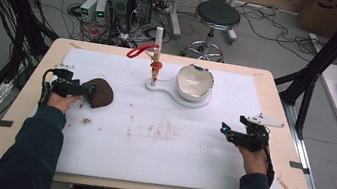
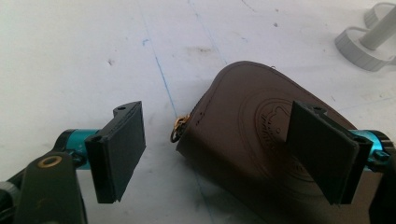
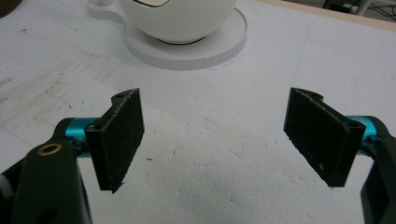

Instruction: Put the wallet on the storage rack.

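Note:
A brown leather pouch lies flat on the white mat at the left; its stamped face and small brass ring show in the left gripper view. My left gripper is open at the pouch's left edge, its jaws spread wide with the pouch's corner between them, not pinched. My right gripper hovers open over bare mat at the right, its jaws apart with nothing between them. A white bowl sits on a white stand with an upright post and a red loop.
The white mat covers most of the wooden table and has brown stains near its middle. The bowl and its round base lie ahead of the right gripper. A stool, computers and cables stand on the floor beyond.

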Motion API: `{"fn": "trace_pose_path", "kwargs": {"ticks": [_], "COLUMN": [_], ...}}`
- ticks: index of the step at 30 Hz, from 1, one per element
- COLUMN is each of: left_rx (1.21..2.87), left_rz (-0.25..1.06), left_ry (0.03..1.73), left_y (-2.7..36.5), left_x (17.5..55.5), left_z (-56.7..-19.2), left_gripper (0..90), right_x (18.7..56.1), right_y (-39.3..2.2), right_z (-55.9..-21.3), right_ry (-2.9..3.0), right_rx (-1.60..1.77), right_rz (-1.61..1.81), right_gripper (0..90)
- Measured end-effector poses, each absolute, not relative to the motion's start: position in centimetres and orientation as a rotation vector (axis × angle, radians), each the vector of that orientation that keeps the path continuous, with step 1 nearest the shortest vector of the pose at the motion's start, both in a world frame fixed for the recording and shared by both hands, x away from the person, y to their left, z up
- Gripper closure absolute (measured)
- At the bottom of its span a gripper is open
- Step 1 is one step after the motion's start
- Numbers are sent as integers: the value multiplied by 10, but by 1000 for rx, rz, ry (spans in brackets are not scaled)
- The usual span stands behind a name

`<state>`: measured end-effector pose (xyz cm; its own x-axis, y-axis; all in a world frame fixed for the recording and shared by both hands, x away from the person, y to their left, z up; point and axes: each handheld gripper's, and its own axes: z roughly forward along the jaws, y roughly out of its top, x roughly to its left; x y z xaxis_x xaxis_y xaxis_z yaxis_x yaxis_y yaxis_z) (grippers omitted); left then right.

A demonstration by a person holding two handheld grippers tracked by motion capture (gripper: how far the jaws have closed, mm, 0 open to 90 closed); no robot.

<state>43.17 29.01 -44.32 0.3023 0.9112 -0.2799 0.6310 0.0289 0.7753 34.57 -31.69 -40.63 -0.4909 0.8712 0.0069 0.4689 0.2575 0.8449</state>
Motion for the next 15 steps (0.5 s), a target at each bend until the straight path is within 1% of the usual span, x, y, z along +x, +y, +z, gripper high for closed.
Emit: {"fn": "trace_pose_path", "kwargs": {"ticks": [1,2,3,5,10,13,14,15], "left_rx": [1686,1677,1684,1691,1702,1701,1703,1711], "left_rz": [398,335,291,279,217,138,126,118], "left_ry": [1414,1388,1367,1360,1358,1348,1330,1320], "left_y": [290,291,289,287,279,270,265,260], "left_x": [432,432,431,431,430,423,420,418], "left_z": [-443,-444,-445,-445,-444,-443,-443,-443], "left_gripper": [257,257,335,336,378,429,468,468], "right_x": [346,346,346,346,346,345,345,345], "right_y": [-317,-317,-317,-317,-317,-318,-319,-319], "right_z": [-406,-406,-406,-406,-406,-406,-406,-406], "right_ry": [2067,2069,2071,2068,2064,2060,2060,2060], "right_rx": [1213,1210,1209,1207,1215,1220,1218,1218], "right_rz": [1143,1141,1140,1140,1142,1146,1145,1145], "right_gripper": [203,203,203,203,203,203,203,203]}}
